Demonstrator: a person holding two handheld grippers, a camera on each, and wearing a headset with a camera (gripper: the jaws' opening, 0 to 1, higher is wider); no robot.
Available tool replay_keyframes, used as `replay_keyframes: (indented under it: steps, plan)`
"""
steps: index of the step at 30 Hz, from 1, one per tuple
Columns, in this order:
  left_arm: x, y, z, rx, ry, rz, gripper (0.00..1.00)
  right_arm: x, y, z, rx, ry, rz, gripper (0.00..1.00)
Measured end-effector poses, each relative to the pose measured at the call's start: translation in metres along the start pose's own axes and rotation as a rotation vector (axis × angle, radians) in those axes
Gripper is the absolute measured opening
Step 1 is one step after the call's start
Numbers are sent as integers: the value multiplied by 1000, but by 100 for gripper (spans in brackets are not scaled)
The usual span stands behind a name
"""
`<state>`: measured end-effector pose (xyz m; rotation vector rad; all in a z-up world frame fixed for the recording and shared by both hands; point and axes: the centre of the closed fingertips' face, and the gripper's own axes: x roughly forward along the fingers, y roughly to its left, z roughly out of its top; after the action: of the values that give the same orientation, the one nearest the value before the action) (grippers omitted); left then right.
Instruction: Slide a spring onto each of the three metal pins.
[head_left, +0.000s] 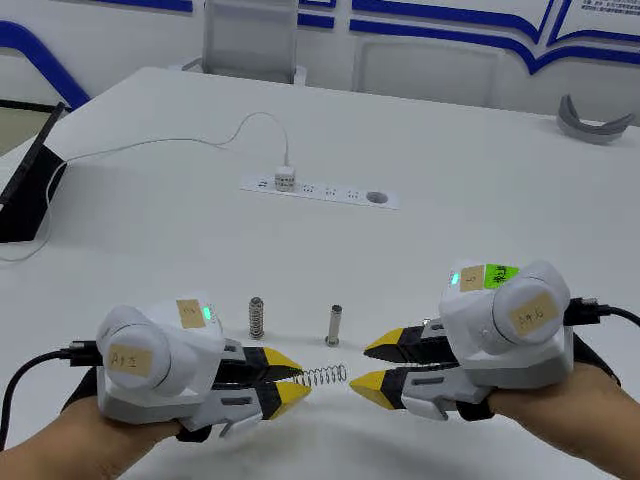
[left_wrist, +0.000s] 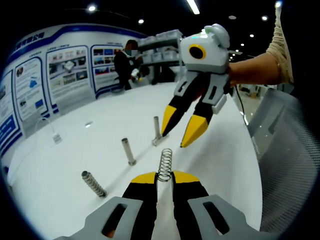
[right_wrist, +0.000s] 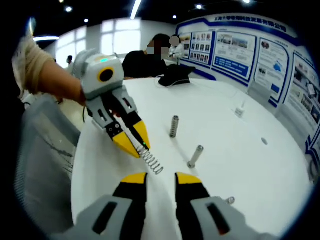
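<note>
My left gripper is shut on one end of a loose spring, which sticks out level toward the right. In the left gripper view the spring rises from between the shut tips. My right gripper faces it, open, its tips just beyond the spring's free end. One pin wears a spring; a bare pin stands to its right. A third bare pin stands by the right gripper. From the right gripper view, the left gripper holds the spring.
A power strip with a white plug and cable lies mid-table. A dark device leans at the left edge, a grey curved band at far right, a chair behind. The white table stretches beyond.
</note>
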<state>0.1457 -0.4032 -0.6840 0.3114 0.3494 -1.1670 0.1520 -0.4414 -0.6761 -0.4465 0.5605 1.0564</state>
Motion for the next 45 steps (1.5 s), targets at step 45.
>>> replay_keyframes:
  steps: [45]
  plan:
    - [-2,-20,21,-5,-64,-67,10,-15,33,42,-113,-57,134,11]
